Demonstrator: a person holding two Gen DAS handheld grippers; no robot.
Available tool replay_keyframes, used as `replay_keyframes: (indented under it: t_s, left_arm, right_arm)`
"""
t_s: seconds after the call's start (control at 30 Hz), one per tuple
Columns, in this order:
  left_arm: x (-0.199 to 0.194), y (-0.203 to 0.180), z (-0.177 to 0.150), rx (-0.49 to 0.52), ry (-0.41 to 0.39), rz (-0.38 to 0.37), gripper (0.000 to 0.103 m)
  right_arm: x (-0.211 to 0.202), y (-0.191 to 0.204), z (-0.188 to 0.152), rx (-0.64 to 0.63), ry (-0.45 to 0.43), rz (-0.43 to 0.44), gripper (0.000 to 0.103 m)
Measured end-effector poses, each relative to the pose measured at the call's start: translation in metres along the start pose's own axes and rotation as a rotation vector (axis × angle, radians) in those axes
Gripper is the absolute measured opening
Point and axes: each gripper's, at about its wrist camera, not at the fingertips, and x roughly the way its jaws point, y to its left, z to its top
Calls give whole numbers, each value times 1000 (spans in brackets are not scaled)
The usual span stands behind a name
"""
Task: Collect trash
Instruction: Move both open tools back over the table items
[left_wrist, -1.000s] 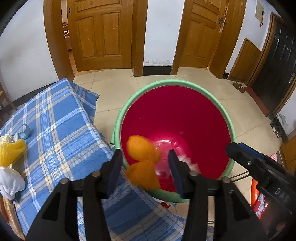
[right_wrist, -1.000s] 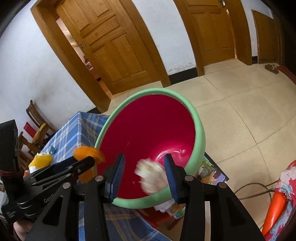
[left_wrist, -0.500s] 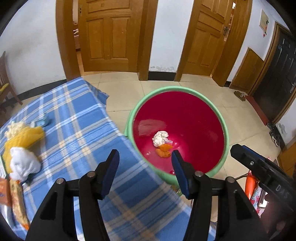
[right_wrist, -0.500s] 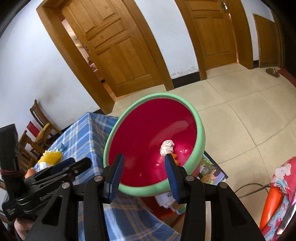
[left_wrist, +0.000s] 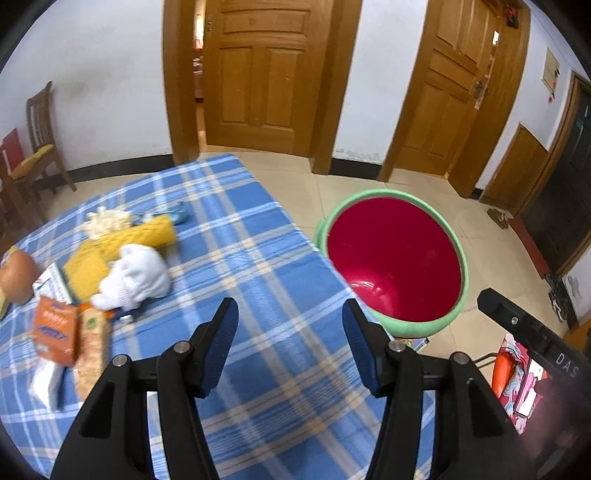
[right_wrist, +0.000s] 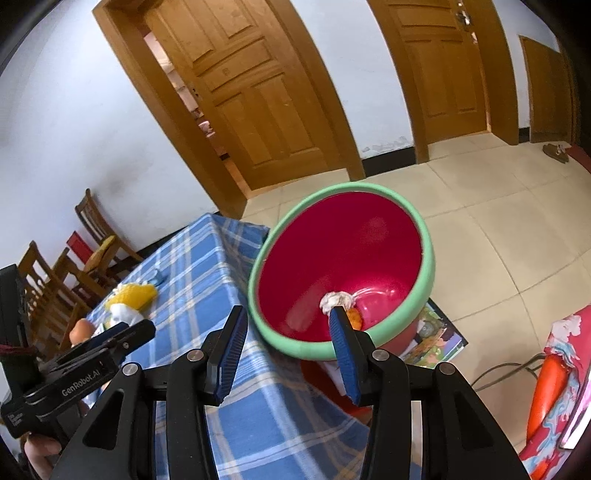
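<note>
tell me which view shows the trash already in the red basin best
The right wrist view. It looks down into the red basin and shows the white wad and an orange scrap at the bottom. The left wrist view shows the basin's inside, but its near rim hides the bottom where they lie.

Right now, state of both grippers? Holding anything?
Left gripper: open, nothing between its fingers, over the blue plaid tablecloth.
Right gripper: open, empty, facing the red bin.
</note>
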Motion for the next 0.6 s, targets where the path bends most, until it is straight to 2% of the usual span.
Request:
replay_keyframes:
  t_s: [0.6]
  left_arm:
    - [-45, 82, -16, -128, -57, 139, 59]
  right_arm:
    - [-2, 48, -18, -77, 21, 56, 56]
